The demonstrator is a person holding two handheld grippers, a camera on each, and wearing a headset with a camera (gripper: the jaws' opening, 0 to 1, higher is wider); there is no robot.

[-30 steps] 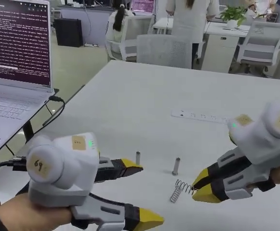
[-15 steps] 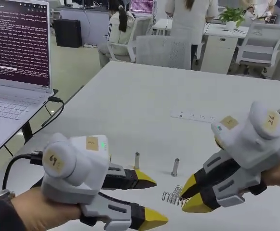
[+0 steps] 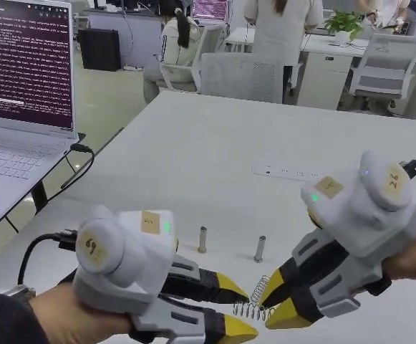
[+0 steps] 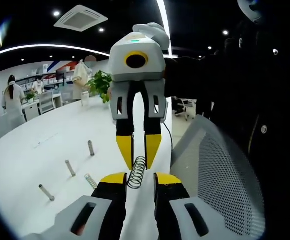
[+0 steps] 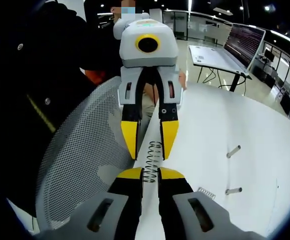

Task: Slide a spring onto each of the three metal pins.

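The right gripper (image 3: pixel 274 307) is pinched narrow on one end of a spring (image 3: pixel 250 309), held low over the white surface (image 3: pixel 215 158). Facing it tip to tip, the left gripper (image 3: pixel 242 309) has its jaws partly apart on either side of the spring's other end. Just beyond stand three metal pins (image 4: pixel 71 168), all bare, with a second spring (image 4: pixel 90 181) lying near them.

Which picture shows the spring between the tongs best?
The right gripper view: the spring runs its whole length, coil by coil, from the right tongs up between the open left tongs. The left gripper view shows it shorter, more end-on. The head view shows it small, low between both tongs.
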